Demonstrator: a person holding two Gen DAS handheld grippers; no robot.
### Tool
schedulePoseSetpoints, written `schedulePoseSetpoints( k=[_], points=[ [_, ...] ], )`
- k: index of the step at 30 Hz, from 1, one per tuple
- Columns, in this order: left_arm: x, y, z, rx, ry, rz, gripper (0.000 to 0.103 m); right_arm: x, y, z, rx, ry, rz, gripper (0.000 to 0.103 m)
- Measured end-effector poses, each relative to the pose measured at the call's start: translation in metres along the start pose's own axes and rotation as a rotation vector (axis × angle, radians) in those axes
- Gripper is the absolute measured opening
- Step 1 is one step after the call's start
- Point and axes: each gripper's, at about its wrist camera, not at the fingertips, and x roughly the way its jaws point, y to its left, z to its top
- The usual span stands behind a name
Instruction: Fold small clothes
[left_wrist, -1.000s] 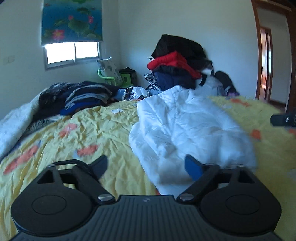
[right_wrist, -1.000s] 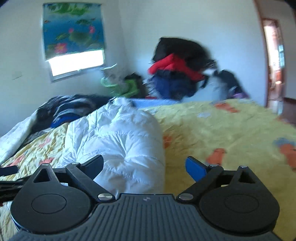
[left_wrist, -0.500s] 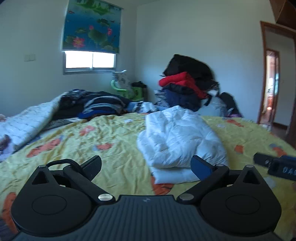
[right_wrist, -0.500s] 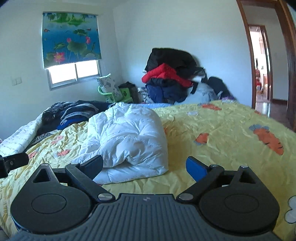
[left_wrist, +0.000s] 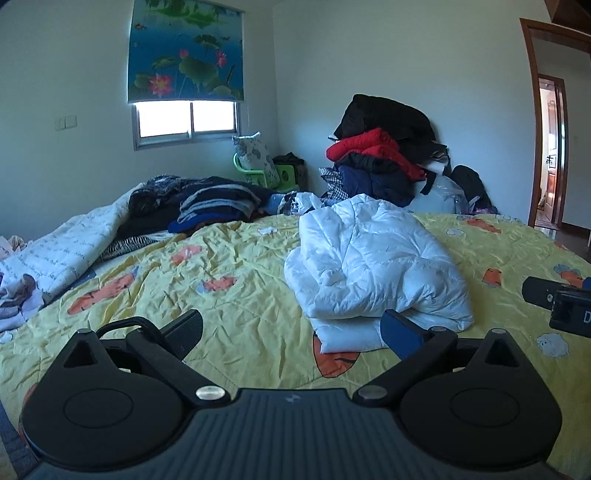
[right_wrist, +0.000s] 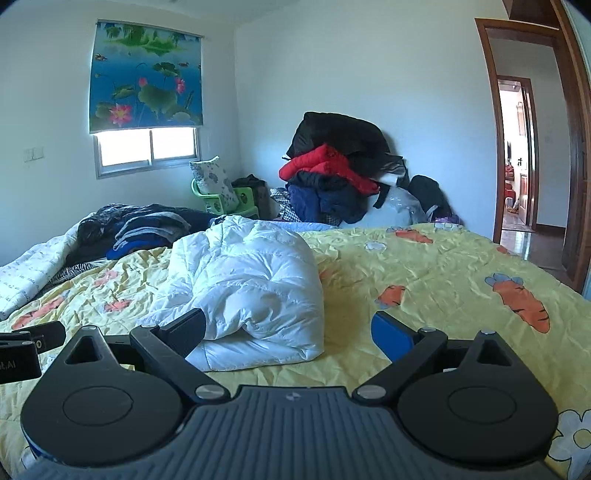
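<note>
Left tool (left_wrist: 291, 330) released, fingers spread wide, nothing between them; its base is cut off by the lower edge. Right tool (right_wrist: 288, 330) likewise released and empty. Each tool shows only as a dark sliver at the edge of the other's view. White jacket (left_wrist: 373, 262) lies folded on the bed (left_wrist: 229, 280), just ahead and right of the left tool, ahead and left of the right tool; its underside and sleeves are hidden. Beyond, a dark clothes heap (left_wrist: 207, 206), items indistinct. Farthest, a pile (right_wrist: 332, 177) against the wall, base hidden behind the bed.
</note>
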Motion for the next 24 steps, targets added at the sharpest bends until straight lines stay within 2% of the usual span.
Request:
schedulePoseSetpoints(
  k=[24],
  points=[
    [0.0008, 0.0052, -0.0014, -0.034, 0.038, -0.061, 0.103, 0.0047, 0.0083, -0.0039, -0.018, 0.006, 0.006, 0.098]
  ],
)
